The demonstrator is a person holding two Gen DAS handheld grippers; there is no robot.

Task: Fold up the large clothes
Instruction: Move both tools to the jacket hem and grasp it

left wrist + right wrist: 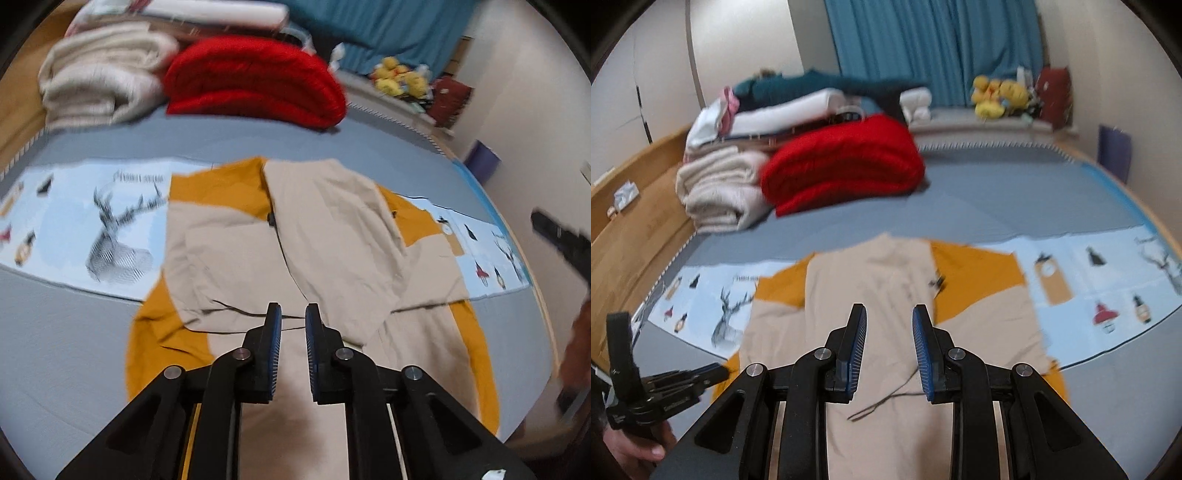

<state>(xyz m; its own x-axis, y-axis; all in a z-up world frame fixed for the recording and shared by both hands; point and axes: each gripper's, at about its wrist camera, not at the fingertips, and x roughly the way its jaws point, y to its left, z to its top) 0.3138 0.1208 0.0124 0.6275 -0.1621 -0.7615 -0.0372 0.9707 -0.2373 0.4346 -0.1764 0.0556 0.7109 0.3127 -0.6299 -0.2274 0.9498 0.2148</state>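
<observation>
A beige-and-mustard jacket (pixel 295 236) lies flat on a grey bed (pixel 74 350), its sleeves folded in over the front, spread across a pale blue printed sheet (pixel 92 221) that shows a stag.

The left claw (pixel 293 325) hangs above the jacket's lower part, its blue-padded fingers (pixel 275 350) parted by a narrow gap with nothing between them. The right claw (pixel 889 325) hangs over the same garment, fingers spread a little wider, also pinching nothing; a thin dark cord (pixel 882 402) trails across the beige cloth below it.

In the right wrist view, the left claw appears at the lower left edge, gripped by a hand (pixel 635 450). In the left wrist view, the right tool shows only as a dark blur at the right edge.

At the head of the bed sit a folded red blanket (pixel 846 162) and, touching its left side, a folded cream blanket (pixel 720 192) (more linen is stacked behind). Yellow plush toys (pixel 997 96) rest on a ledge before a blue curtain (pixel 938 48).
</observation>
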